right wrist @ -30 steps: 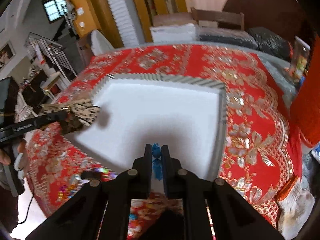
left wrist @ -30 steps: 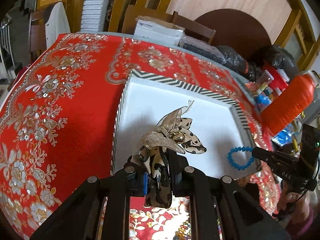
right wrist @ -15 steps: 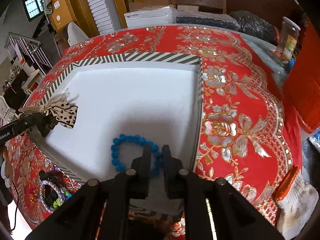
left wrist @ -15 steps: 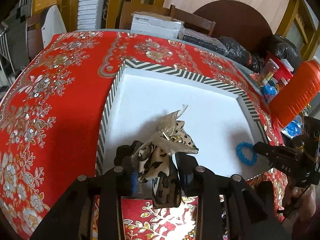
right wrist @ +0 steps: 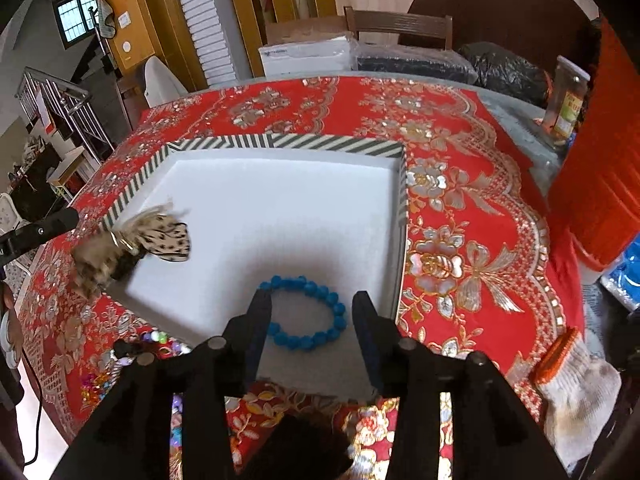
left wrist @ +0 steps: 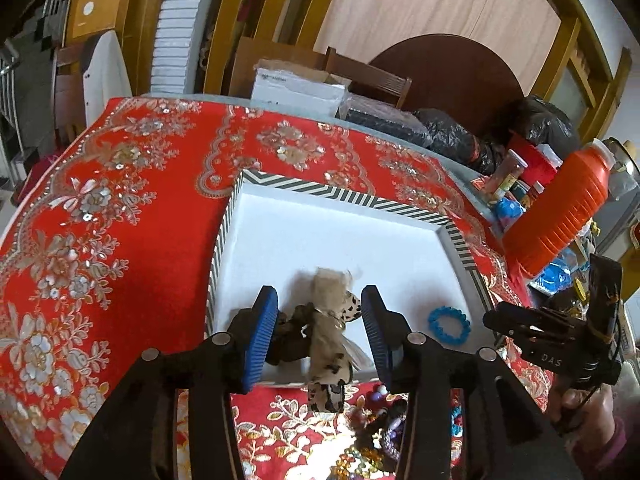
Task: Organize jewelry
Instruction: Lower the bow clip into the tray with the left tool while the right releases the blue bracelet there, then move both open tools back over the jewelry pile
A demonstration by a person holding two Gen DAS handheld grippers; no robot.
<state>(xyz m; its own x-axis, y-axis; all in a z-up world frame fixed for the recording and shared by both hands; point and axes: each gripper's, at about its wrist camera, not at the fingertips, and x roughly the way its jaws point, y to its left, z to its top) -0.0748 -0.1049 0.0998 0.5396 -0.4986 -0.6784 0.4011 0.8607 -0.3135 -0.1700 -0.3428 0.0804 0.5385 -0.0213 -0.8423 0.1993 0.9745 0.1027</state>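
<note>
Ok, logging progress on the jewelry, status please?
Both hand-held grippers open. Leopard bow and blue bracelet lie released in the striped tray. Nothing in the way.

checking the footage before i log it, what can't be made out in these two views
- Leopard-print bow, both views: motion-blurred; whether it has settled in the striped box or is overhanging the near wall is unclear.
- Loose beads, left wrist view: largely hidden behind the open left tool.
- Blue bead bracelet, right wrist view: near edges covered by the open right tool.
</note>
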